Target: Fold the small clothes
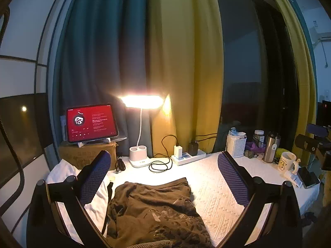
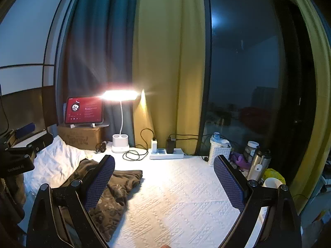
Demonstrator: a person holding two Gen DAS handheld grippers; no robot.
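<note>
An olive-brown patterned garment lies crumpled on the white textured cloth covering the table. My left gripper hovers over it, open, its blue-padded fingers wide apart with nothing between them. In the right wrist view the same garment lies at the lower left, partly behind the left finger. My right gripper is open over bare cloth to the garment's right, holding nothing. The other gripper shows at the left edge of that view.
At the back stand a lit desk lamp, a tablet on a cardboard box, a power strip with coiled cables, a white basket, a steel flask, a mug and a phone. A white pillow lies left.
</note>
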